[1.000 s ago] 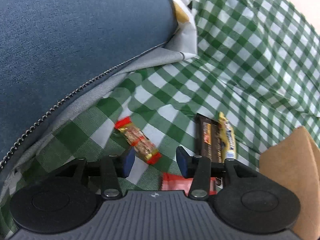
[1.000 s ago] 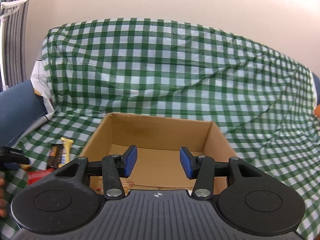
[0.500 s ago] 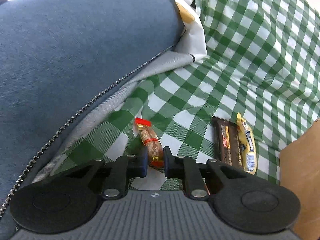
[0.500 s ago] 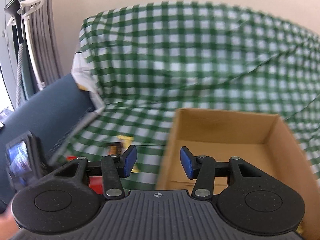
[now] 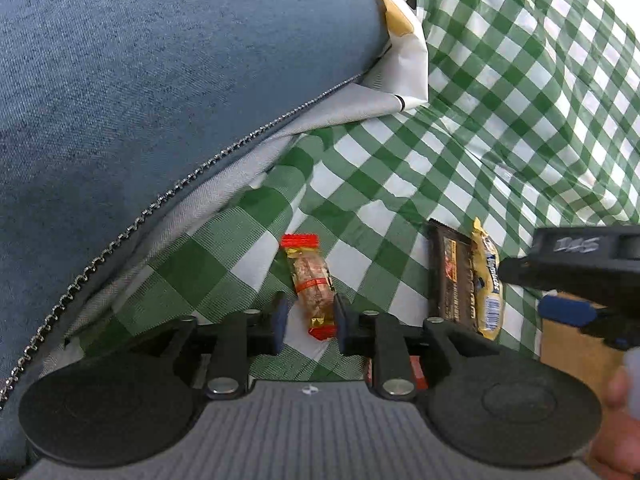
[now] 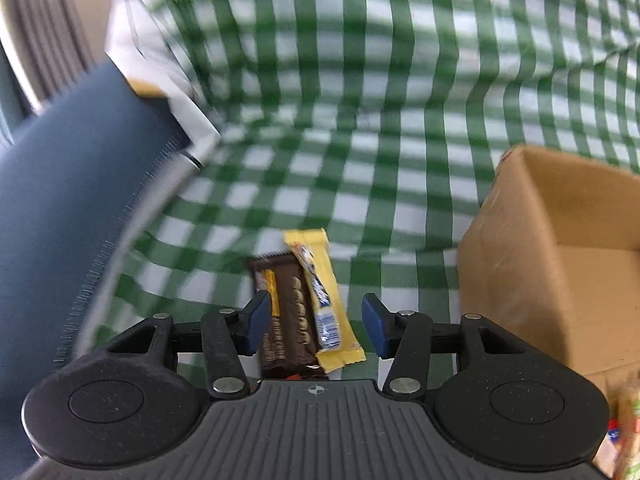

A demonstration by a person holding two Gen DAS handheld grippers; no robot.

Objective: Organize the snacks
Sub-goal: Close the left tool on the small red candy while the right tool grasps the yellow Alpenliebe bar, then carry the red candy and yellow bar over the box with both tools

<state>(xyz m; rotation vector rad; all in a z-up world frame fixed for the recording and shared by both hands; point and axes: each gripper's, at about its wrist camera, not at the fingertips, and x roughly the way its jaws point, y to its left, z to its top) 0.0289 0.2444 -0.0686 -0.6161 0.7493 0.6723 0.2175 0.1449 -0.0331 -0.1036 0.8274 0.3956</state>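
My left gripper [image 5: 308, 322] is shut on a small clear snack bar with red ends [image 5: 310, 282], which lies over the green checked cloth [image 5: 400, 184]. A brown chocolate bar [image 5: 450, 280] and a yellow bar [image 5: 486, 280] lie side by side to its right. My right gripper [image 6: 314, 328] is open, its jaws on either side of the brown bar [image 6: 286, 316] and the yellow bar [image 6: 320, 292]. It also shows at the right edge of the left wrist view [image 5: 576, 280]. An open cardboard box [image 6: 560, 272] stands to the right.
A blue cushion with a zip [image 5: 140, 100] fills the left. A white and yellow bag [image 5: 404, 28] lies at the back by the cushion. A red packet [image 5: 416, 368] shows under the left gripper. More snacks [image 6: 624, 432] show at the lower right.
My left gripper closed on the red-ended bar, then the jaws widened slightly. My right gripper swung left from the box and now hovers over the brown and yellow bars.
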